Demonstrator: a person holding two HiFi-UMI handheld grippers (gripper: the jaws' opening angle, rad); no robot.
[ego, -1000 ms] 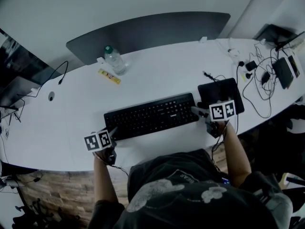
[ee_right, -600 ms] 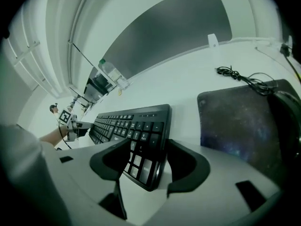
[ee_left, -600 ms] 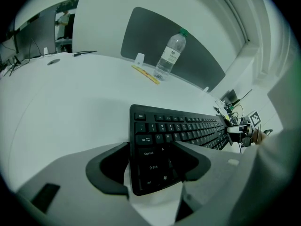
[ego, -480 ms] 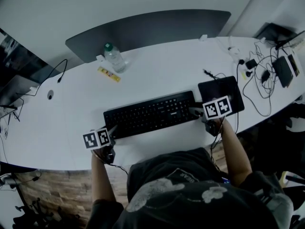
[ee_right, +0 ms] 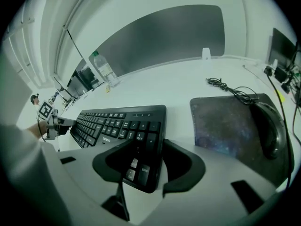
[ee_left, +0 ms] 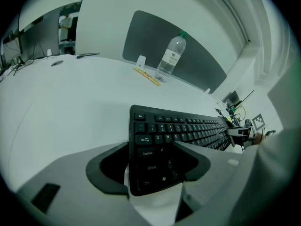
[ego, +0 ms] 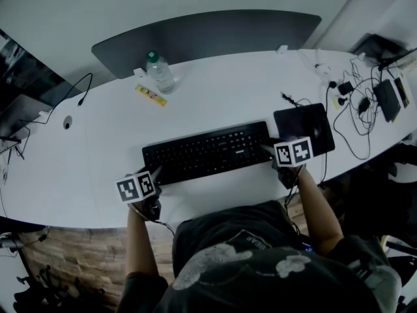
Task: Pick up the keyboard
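Note:
A black keyboard [ego: 208, 152] lies flat on the white table [ego: 98, 149], in front of the person. My left gripper [ego: 155, 177] is at its front left corner. In the left gripper view that corner [ee_left: 150, 140] sits between the jaws [ee_left: 150, 147], one pad at the keyboard's end edge and the other over the keys. My right gripper [ego: 268, 150] straddles the keyboard's right end [ee_right: 141, 135]. Its jaws [ee_right: 143, 145] have just been closing, and now one pad is against the end edge and the other lies on the number keys.
A dark mouse pad [ego: 303, 128] with a mouse [ee_right: 270, 126] lies just right of the keyboard. Cables and chargers [ego: 355, 103] crowd the far right. A water bottle [ego: 159, 74] and a yellow strip [ego: 151, 95] stand behind, before a grey panel [ego: 208, 38].
The right gripper has shifted a little left and in onto the keyboard's right end. The left gripper and the keyboard have stayed where they were.

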